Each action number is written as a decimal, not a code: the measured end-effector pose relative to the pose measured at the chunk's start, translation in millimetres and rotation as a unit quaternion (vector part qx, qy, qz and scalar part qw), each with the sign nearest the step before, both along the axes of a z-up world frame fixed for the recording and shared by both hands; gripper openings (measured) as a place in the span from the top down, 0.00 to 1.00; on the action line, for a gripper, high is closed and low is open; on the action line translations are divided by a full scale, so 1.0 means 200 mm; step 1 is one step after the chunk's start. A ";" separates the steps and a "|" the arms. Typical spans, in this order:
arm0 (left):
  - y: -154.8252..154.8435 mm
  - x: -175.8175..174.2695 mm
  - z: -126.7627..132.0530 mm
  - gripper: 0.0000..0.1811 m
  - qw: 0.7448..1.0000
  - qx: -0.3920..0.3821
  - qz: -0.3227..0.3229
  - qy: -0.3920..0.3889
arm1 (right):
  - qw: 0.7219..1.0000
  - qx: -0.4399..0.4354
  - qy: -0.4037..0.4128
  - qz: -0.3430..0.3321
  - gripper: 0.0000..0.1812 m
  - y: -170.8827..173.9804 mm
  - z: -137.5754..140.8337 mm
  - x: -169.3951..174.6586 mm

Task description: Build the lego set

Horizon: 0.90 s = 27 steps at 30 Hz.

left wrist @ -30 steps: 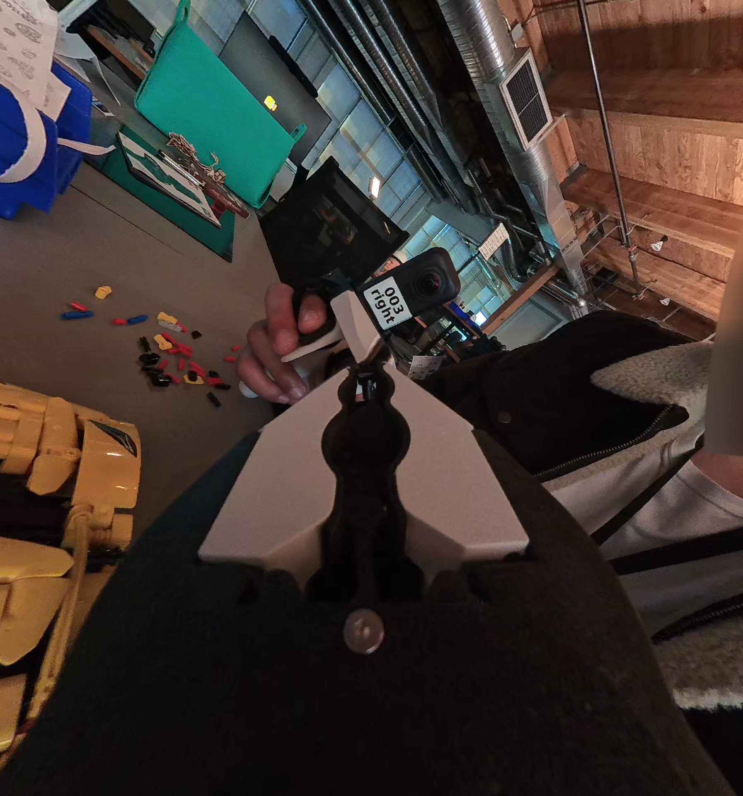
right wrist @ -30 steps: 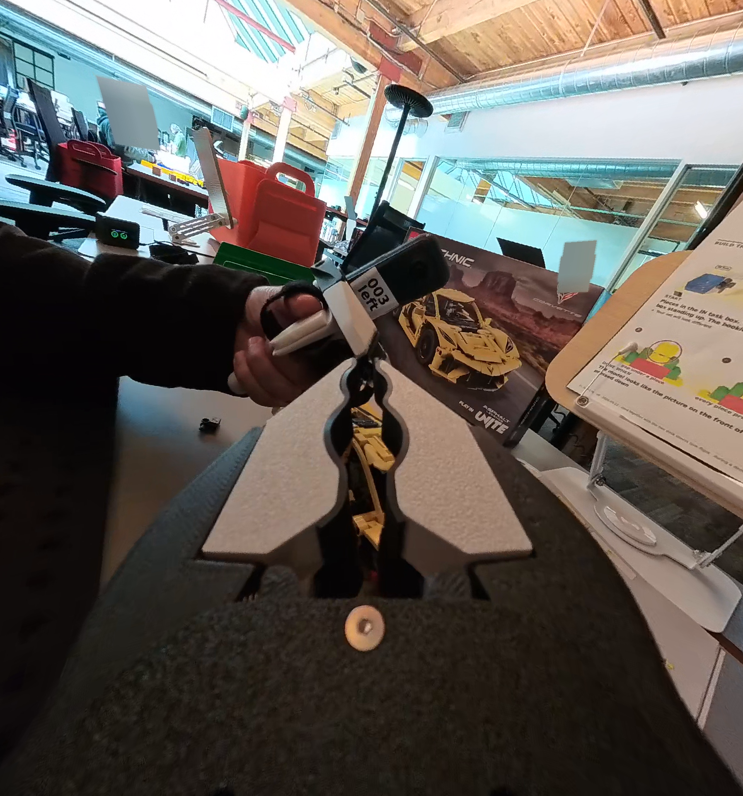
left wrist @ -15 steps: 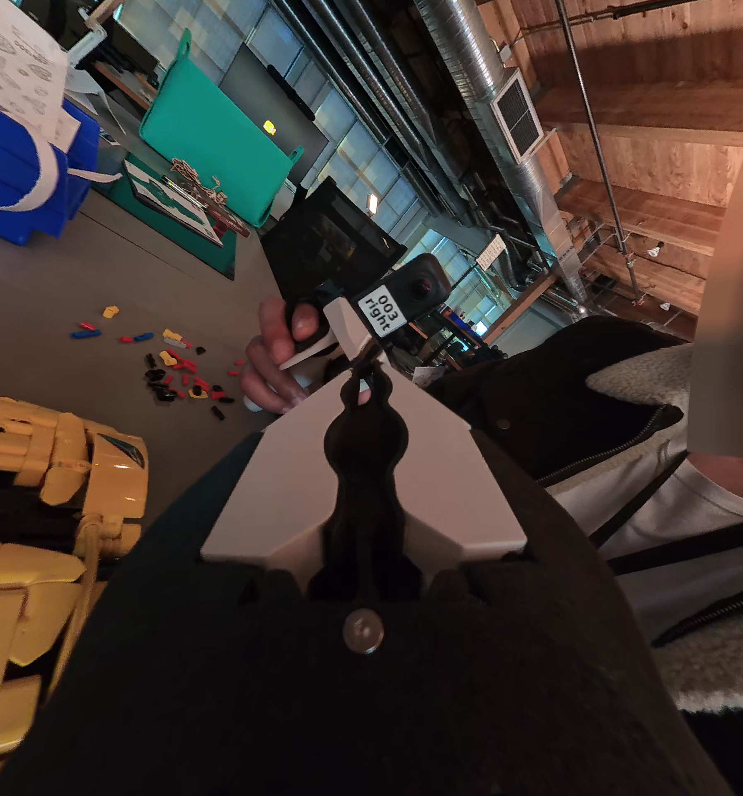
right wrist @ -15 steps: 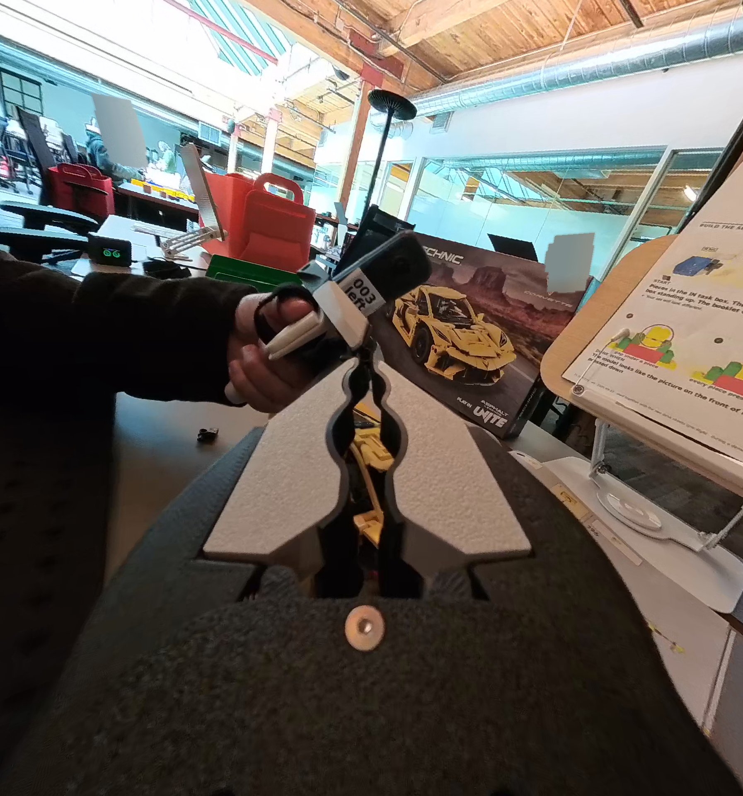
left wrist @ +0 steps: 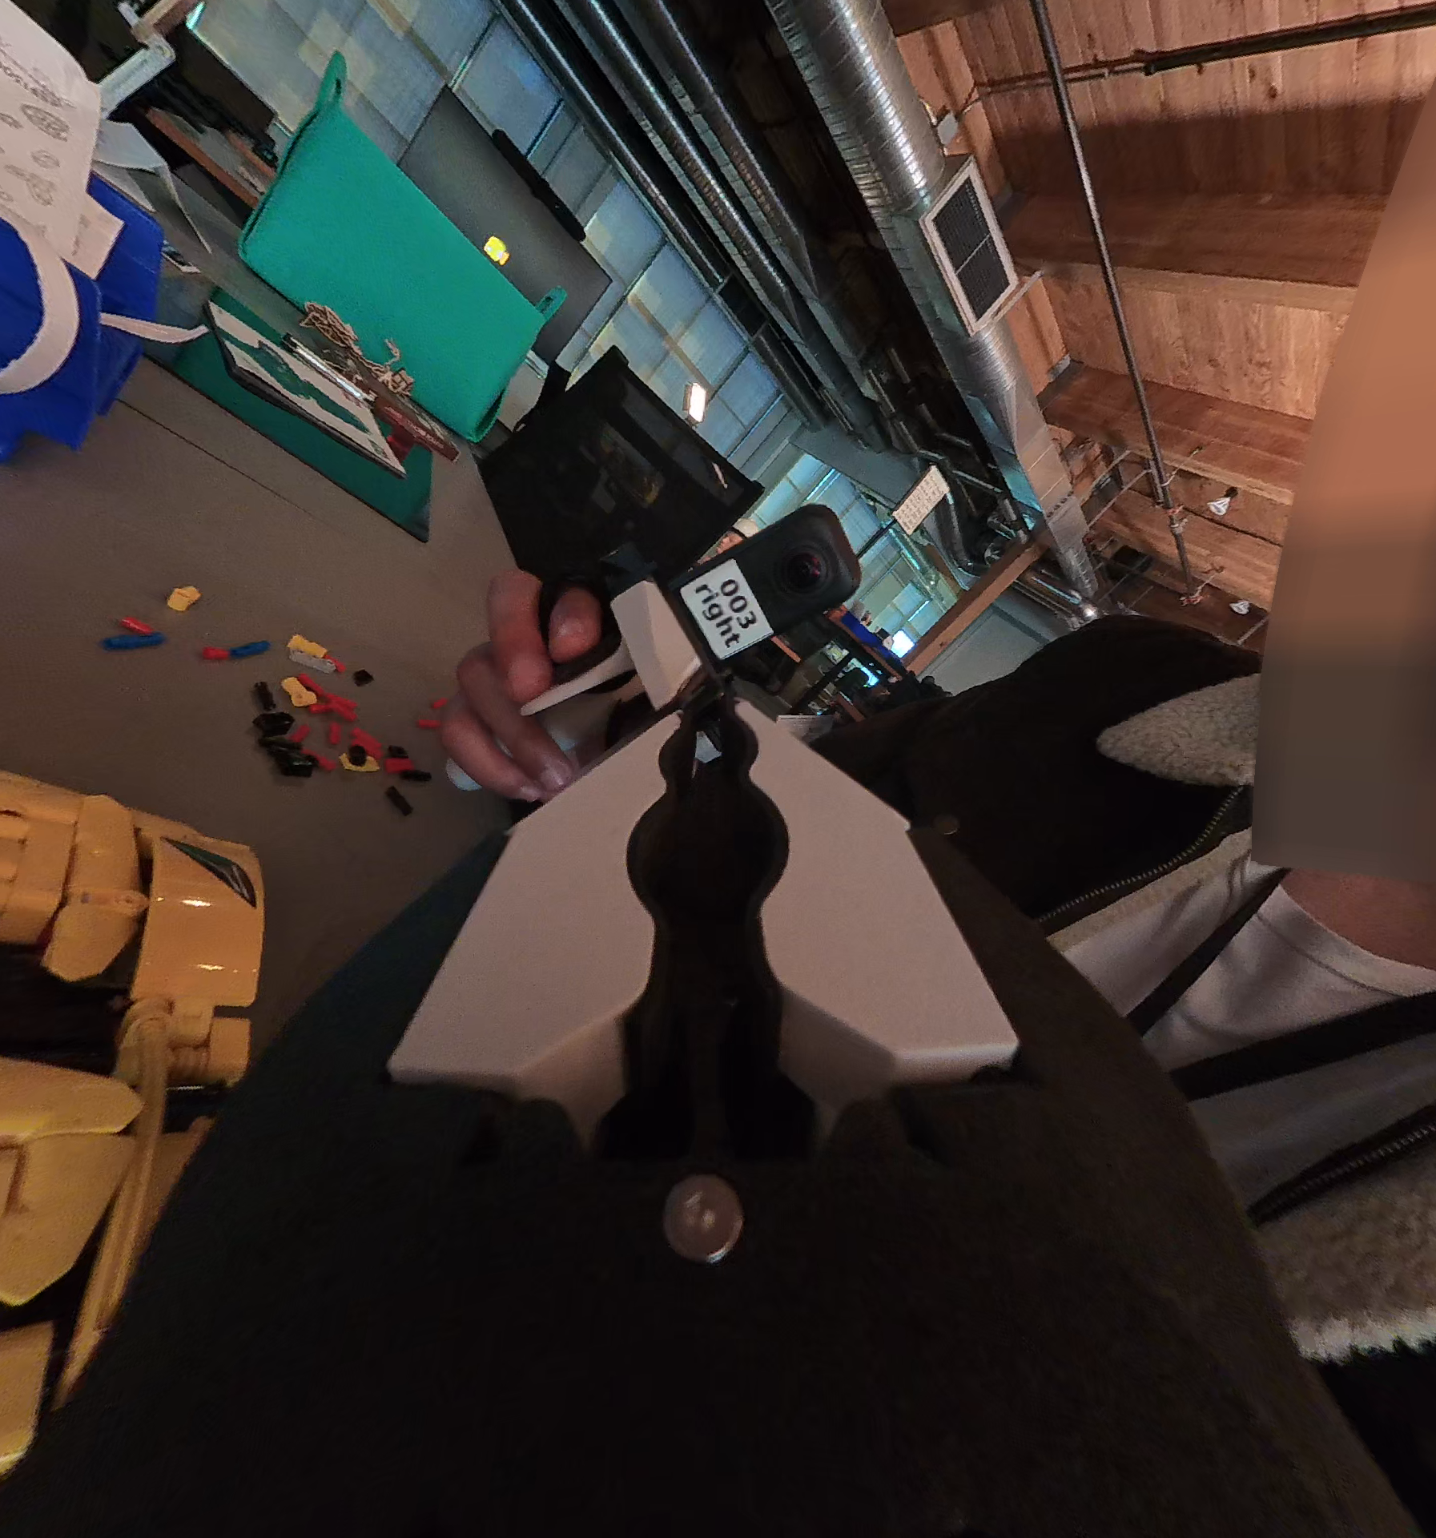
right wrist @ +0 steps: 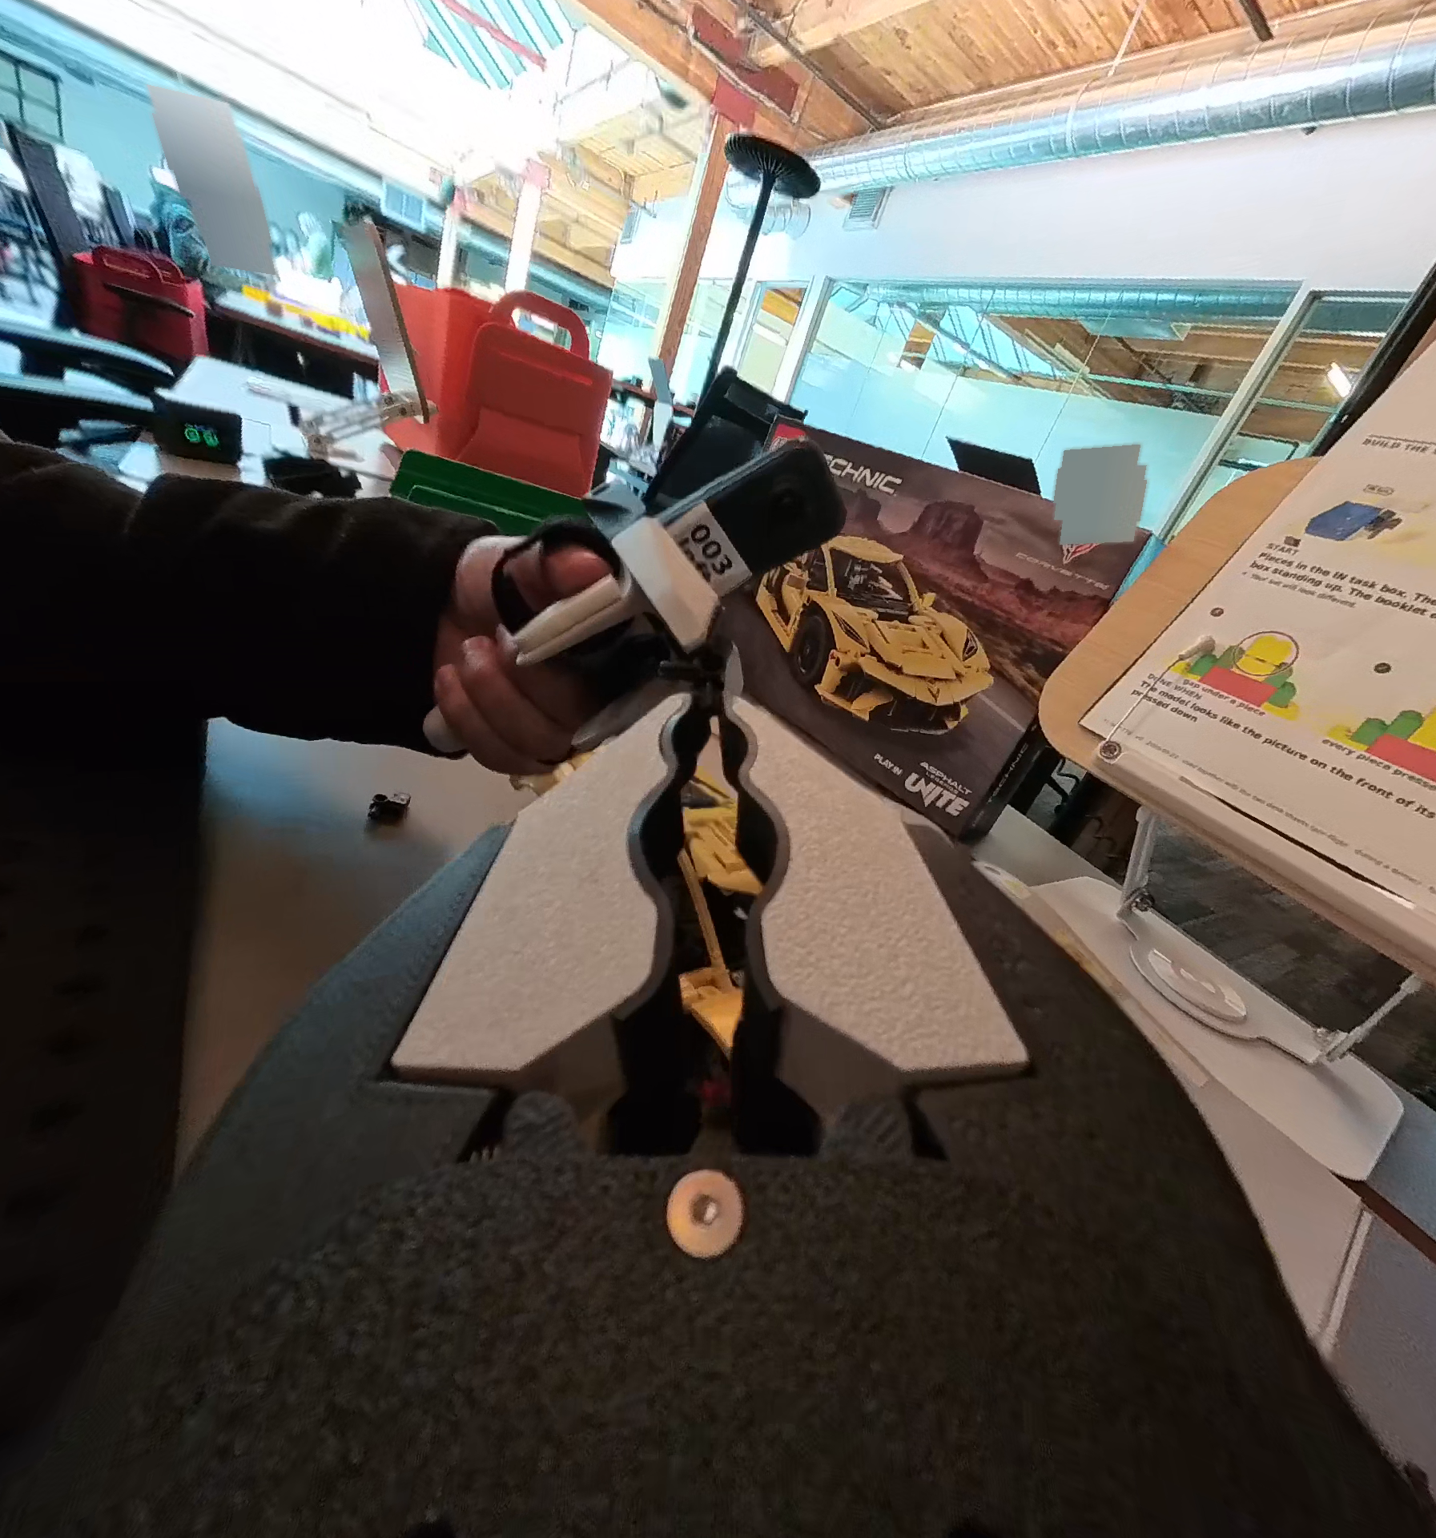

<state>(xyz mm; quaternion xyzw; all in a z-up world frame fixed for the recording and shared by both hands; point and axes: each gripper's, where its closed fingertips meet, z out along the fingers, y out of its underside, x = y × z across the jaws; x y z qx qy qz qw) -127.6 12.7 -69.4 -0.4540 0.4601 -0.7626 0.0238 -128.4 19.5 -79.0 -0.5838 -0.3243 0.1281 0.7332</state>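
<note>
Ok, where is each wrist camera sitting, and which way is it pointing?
Left wrist view: on the left gripper, tilted, facing the right gripper, the right hand holding it and the person's jacket.
Right wrist view: on the right gripper, facing the left gripper, its left hand and sleeve, with the set box and instruction sheet behind.
Shared: the grippers meet tip to tip; both views show the yellow car model.

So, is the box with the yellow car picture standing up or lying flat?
Standing up: the box rests on its lower edge, picture facing the camera.
</note>
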 end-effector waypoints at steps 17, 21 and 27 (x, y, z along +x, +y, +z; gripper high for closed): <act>0.08 0.07 -0.20 0.95 0.988 0.111 0.072 0.079 | 0.969 0.030 -0.210 -0.125 0.99 0.09 -0.17 0.07; 0.08 0.07 -0.20 0.96 0.988 0.115 0.070 0.079 | 0.970 0.027 -0.208 -0.118 0.99 0.09 -0.17 0.06; 0.07 0.07 -0.20 0.97 0.983 0.149 0.077 0.073 | 0.971 0.027 -0.207 -0.112 0.98 0.09 -0.18 0.06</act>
